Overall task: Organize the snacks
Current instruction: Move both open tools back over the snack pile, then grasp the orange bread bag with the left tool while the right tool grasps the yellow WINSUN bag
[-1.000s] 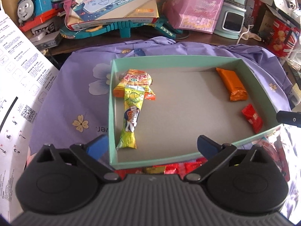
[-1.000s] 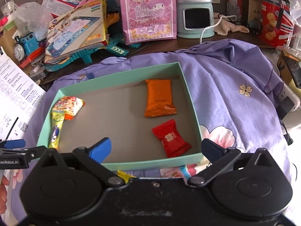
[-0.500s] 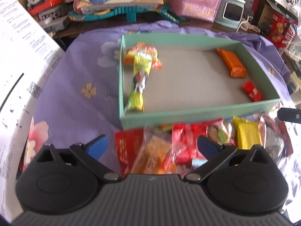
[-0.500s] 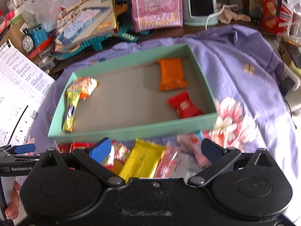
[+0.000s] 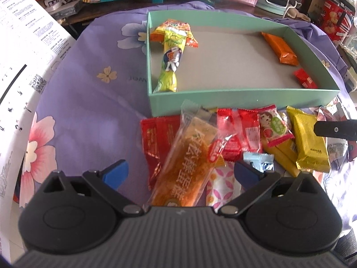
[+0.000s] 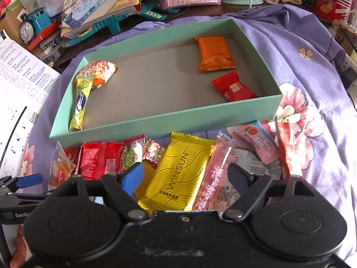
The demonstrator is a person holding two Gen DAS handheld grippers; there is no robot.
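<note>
Both claws are choosing from the snack pile [image 6: 178,169], which lies on the purple cloth [image 6: 312,44] against the near wall of the green box [image 6: 165,120]. The right claw [image 6: 185,176] gapes around the yellow packet [image 6: 178,174] without pressing it; its jaws have just been closing. The left claw [image 5: 180,174] stands open over the clear orange packet [image 5: 187,160]. Next, I judge: close on one wrapper only, then lift it over the wall. A second ago both claws looked into the box, the pile mostly hidden.

Loose snacks [image 6: 178,174] before mint box [image 6: 165,120]
</note>
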